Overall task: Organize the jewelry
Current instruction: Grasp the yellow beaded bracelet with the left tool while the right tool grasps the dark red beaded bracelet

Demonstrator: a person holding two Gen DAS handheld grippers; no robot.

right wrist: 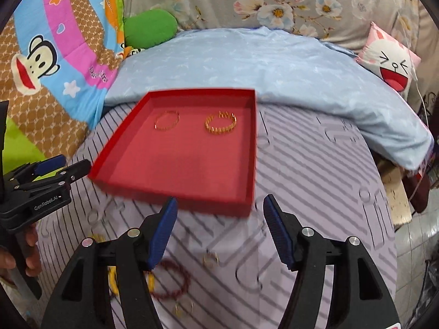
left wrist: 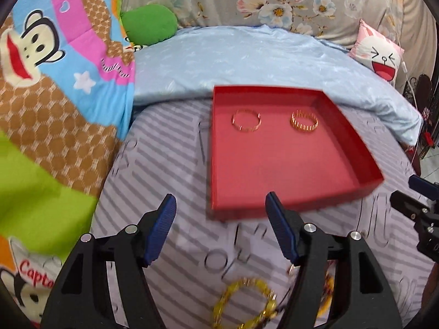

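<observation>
A: Where is the jewelry now?

B: Two gold bracelets lie in the red tray [left wrist: 296, 164], which sits on the striped bed sheet [left wrist: 170, 170] beyond the fingers of both grippers. In the left wrist view the thin gold bangle [left wrist: 246, 119] is ahead, between the two fingertips, and the ribbed gold bracelet [left wrist: 304, 122] sits just beside it, ahead of the right-hand fingertip.

A: And the fingers themselves?

B: The left gripper [left wrist: 221, 205] has its fingers spread, with nothing between them. The right gripper [right wrist: 219, 205] is the same: fingers apart, gripping nothing. Both hang short of the tray's near wall.

A: What is still outside the tray?

B: Close under the left gripper's fingers lies a yellow beaded bracelet [left wrist: 244, 301], blurred. In the right wrist view a dark red beaded bracelet [right wrist: 175, 282] lies just behind the left-hand finger, partly hidden by it. A small gold ring [right wrist: 210, 259] lies between the two fingers, nearer the camera than the tips, and another small ring [right wrist: 183, 307] lies nearer still.

A: Can you see one gripper from the other?

B: Yes. The left gripper shows at the left edge of the right wrist view, held by a hand [right wrist: 16, 257].
</observation>
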